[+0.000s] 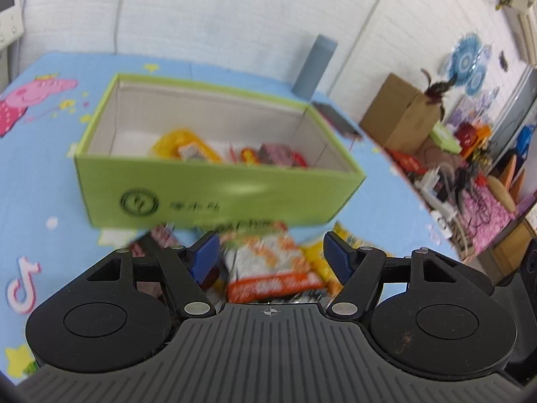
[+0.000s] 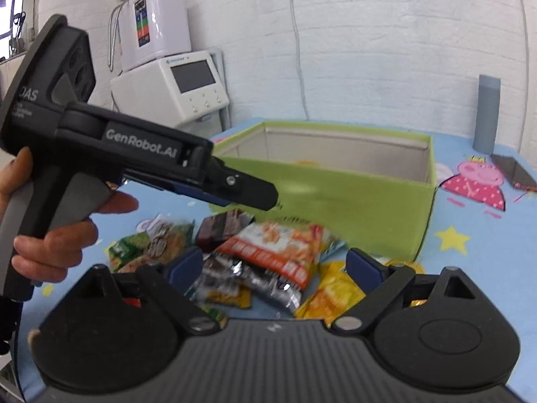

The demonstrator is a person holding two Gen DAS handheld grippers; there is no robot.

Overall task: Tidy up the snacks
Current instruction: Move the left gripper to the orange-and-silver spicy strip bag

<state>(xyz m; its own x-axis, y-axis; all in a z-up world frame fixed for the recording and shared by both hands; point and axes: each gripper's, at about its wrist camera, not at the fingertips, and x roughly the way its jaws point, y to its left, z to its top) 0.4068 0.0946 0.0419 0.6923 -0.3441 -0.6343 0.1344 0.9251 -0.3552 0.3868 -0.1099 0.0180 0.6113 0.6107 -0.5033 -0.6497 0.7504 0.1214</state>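
A green open box (image 1: 218, 184) (image 2: 335, 198) stands on the blue cartoon cloth, with a yellow packet (image 1: 181, 144) and red wrapped snacks (image 1: 268, 154) inside. In front of it lies a pile of snacks: an orange-and-white packet (image 1: 268, 265) (image 2: 282, 248), a yellow packet (image 2: 335, 295), a brown bar (image 2: 221, 225), a green packet (image 2: 147, 245) and a silver-dark packet (image 2: 235, 278). My left gripper (image 1: 272, 255) (image 2: 265, 194) is open, its blue pads either side of the orange-and-white packet without pressing it. My right gripper (image 2: 275, 265) hangs open over the pile, holding nothing.
A grey-blue cylinder (image 1: 315, 67) (image 2: 486, 114) and a phone (image 1: 335, 117) (image 2: 513, 171) sit behind the box. Past the table's right edge are a cardboard box (image 1: 399, 110) and clutter. White appliances (image 2: 174, 80) stand at the far left. A person's hand (image 2: 50, 252) grips the left handle.
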